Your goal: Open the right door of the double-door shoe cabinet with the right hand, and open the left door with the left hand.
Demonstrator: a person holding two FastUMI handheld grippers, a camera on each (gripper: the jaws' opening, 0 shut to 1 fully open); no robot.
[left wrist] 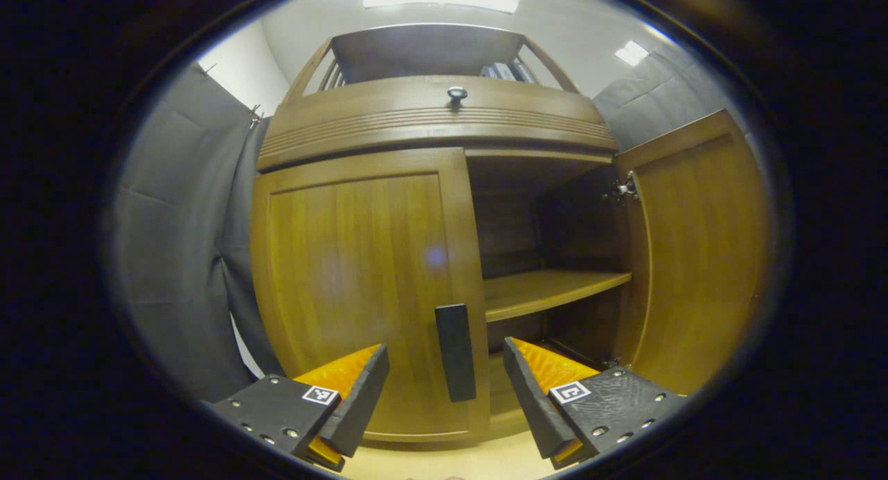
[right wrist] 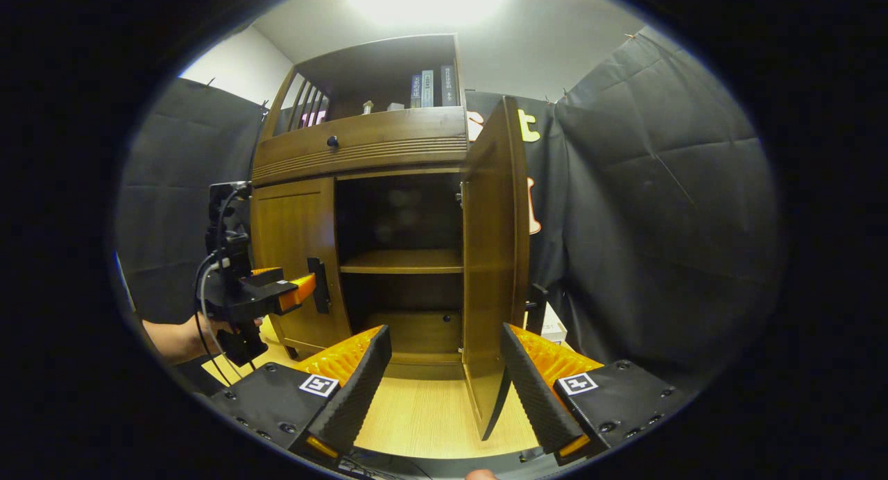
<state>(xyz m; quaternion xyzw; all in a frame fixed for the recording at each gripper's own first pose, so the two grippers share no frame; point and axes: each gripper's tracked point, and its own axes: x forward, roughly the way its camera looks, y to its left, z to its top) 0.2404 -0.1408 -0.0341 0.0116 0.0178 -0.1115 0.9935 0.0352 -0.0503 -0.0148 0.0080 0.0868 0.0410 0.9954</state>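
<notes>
**Right door open, left door shut**

Left gripper view: the cabinet (left wrist: 430,209) has two doors. The left door (left wrist: 361,286) is closed, its one black handle (left wrist: 455,352) standing between the spread fingers of the left gripper (left wrist: 444,390), untouched. The right door (left wrist: 701,251) is swung wide at 3 o'clock, showing one shelf (left wrist: 548,289). One knob (left wrist: 456,93) sits on the drawer at 12 o'clock.

Right gripper view: the right gripper (right wrist: 444,386) is released, holding nothing, the right door's edge just beyond its fingers. At 9 o'clock a hand (right wrist: 208,327) holds the left gripper by the left door's handle. Three books (right wrist: 430,88) stand on top.
</notes>
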